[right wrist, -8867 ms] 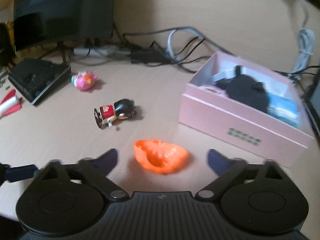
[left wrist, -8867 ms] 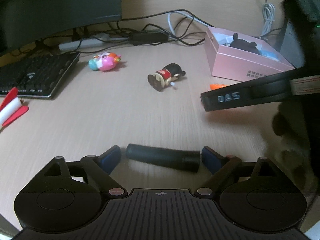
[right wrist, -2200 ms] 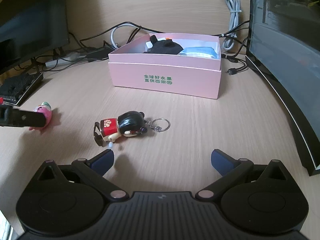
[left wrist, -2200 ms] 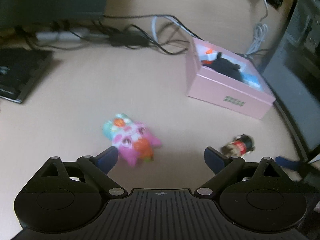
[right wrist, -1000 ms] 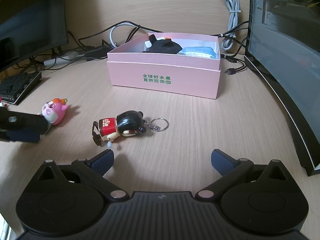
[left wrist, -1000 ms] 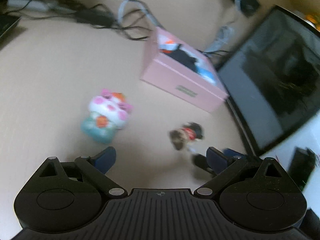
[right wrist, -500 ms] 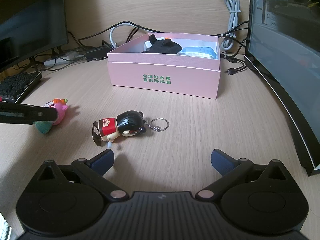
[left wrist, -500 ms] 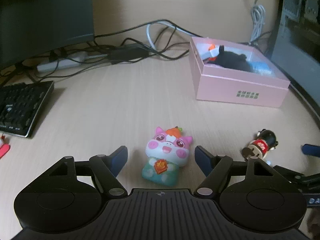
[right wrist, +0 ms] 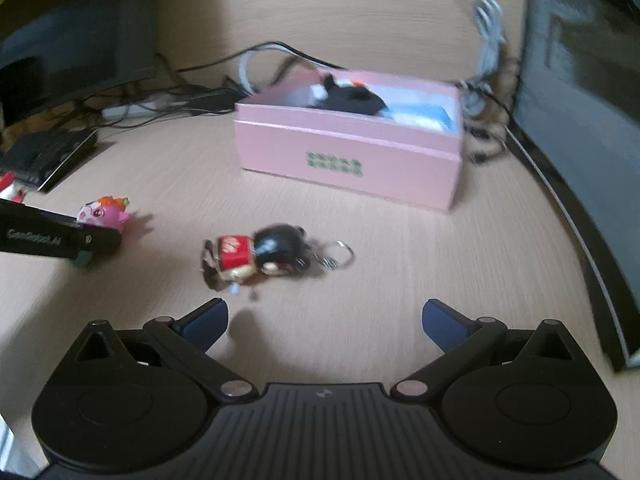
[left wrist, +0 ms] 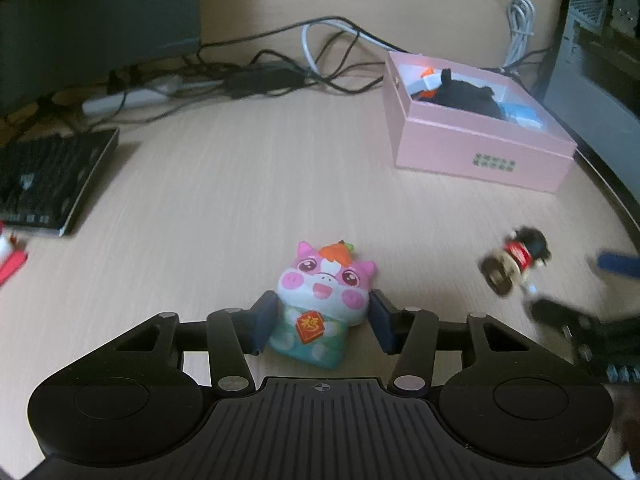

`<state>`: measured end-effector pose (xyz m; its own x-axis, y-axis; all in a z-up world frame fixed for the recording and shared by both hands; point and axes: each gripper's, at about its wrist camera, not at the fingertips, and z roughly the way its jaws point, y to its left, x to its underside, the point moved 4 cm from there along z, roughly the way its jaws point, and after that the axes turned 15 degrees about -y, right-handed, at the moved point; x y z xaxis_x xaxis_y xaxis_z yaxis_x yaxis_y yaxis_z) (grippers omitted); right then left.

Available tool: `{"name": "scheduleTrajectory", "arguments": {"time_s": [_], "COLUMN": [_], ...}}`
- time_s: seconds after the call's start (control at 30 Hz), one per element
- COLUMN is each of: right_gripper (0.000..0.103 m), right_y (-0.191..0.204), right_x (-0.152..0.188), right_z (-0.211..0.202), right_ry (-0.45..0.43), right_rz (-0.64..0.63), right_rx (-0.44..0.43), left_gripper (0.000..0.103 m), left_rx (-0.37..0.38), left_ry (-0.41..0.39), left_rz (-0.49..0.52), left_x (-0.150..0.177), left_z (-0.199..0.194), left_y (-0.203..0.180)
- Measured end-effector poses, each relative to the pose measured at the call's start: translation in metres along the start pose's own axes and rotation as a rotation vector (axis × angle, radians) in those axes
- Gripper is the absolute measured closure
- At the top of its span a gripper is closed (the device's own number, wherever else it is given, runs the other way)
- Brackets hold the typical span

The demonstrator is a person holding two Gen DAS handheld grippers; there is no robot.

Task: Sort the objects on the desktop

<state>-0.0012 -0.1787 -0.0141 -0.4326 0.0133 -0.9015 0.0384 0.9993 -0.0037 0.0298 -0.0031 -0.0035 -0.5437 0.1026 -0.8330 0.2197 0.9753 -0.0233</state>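
**Pig toy pinched, box waiting at two o'clock**

My left gripper point(left wrist: 322, 322) has just been closing, and its blue pads now press on either flank of the pink pig toy point(left wrist: 320, 304), low on its teal body. I took it there because the waist is narrower and flatter than the round head, so the pads sit square and the head stays clear above them. The toy is upright, face toward my camera, and whether its base is on the wooden desk point(left wrist: 240, 184) or just clear of it I cannot tell.

From this grip, the pink box point(left wrist: 480, 148) lies at about two o'clock, well apart, open at the top with a dark soft thing and something blue already inside. That is where I judge this toy belongs, so the next move is likely a lift and a carry up and to the right, high enough to clear the box wall.

At three o'clock lies the doll keychain point(left wrist: 516, 264) on its side. My right gripper point(right wrist: 324, 320) hangs over the desk just short of it, jaws spread wide with nothing between them; in that view the doll is at eleven o'clock, its ring trailing toward the box. I hold that hand open because the doll looks to be its next pick.

Farther out, the keyboard point(left wrist: 48, 184) sits at ten o'clock and the cables point(left wrist: 280, 76) at twelve.
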Motion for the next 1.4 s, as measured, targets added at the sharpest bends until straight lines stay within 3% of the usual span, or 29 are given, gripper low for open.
{"name": "scheduleTrajectory", "arguments": {"time_s": [0.2, 0.3, 0.5, 0.6, 0.67, 0.7, 0.77, 0.9, 1.13, 1.23, 1.4], "right_gripper": [0.001, 0.006, 0.007, 0.018, 0.034, 0.036, 0.037, 0.038, 0.038, 0.038, 0.038], "right_y": [0.013, 0.022, 0.037, 0.041, 0.043, 0.043, 0.043, 0.039, 0.034, 0.031, 0.023], "right_x": [-0.018, -0.024, -0.025, -0.025, -0.024, -0.023, -0.023, -0.024, -0.021, -0.020, -0.024], "right_z": [0.011, 0.019, 0.040, 0.045, 0.044, 0.043, 0.040, 0.027, -0.005, -0.017, -0.039], "right_ry": [-0.029, -0.035, 0.006, 0.019, 0.026, 0.032, 0.036, 0.034, 0.015, 0.011, -0.010], "right_rz": [-0.058, -0.084, -0.103, -0.101, -0.106, -0.108, -0.105, -0.083, -0.093, -0.096, -0.125], "right_rx": [-0.046, -0.075, -0.111, -0.118, -0.117, -0.115, -0.109, -0.103, -0.095, -0.091, -0.087], "left_gripper": [0.048, 0.048, 0.042, 0.038, 0.033, 0.032, 0.026, 0.025, 0.035, 0.049, 0.050], "left_rx": [0.009, 0.005, 0.010, 0.013, 0.022, 0.028, 0.040, 0.030, 0.005, -0.001, 0.041], "left_ry": [0.010, 0.011, 0.015, 0.009, 0.000, -0.005, -0.016, -0.014, 0.000, -0.004, -0.019], "left_rz": [-0.034, -0.051, -0.063, -0.066, -0.059, -0.053, -0.039, -0.008, 0.039, 0.060, 0.084], "left_x": [0.011, 0.014, 0.016, 0.015, 0.014, 0.013, 0.011, 0.012, 0.019, 0.020, 0.017], "left_z": [-0.019, -0.022, -0.027, -0.030, -0.033, -0.033, -0.035, -0.029, -0.018, -0.020, -0.030], "left_y": [0.005, 0.009, 0.013, 0.015, 0.013, 0.012, 0.009, 0.003, -0.007, -0.009, -0.017]}}
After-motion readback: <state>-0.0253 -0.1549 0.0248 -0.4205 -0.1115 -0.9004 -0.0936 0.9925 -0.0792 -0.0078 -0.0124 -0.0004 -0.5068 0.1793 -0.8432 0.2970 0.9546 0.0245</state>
